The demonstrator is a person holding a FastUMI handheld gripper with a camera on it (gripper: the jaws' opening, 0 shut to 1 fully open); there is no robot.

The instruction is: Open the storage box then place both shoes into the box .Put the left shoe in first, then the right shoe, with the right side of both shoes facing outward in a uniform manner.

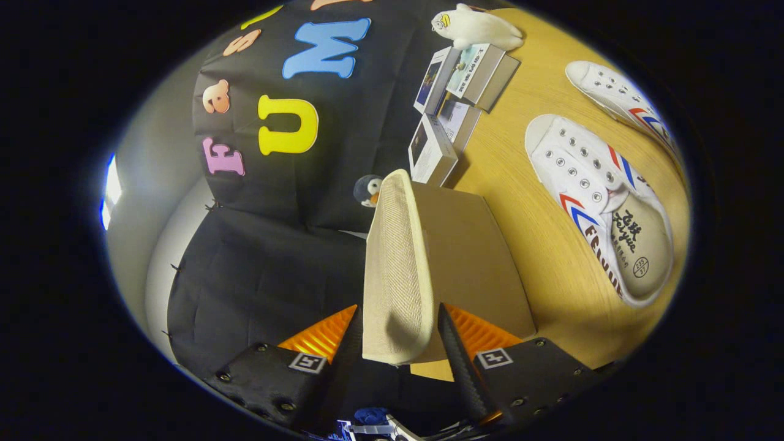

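My gripper is shut on the cream woven lid of the storage box, with a finger on each face of its edge. The lid stands raised, turned edge-on to me, and the tan inner side of the box shows just beside it. Two white canvas shoes with red and blue stripes lie on the wooden table beyond the fingers. The nearer shoe lies with its opening and printed insole facing me. The farther shoe lies past it, toward the table's edge.
Several small white cartons are stacked at the back of the table against the booth wall. A white plush toy lies on top of them. A small penguin figure peeks out behind the lid.
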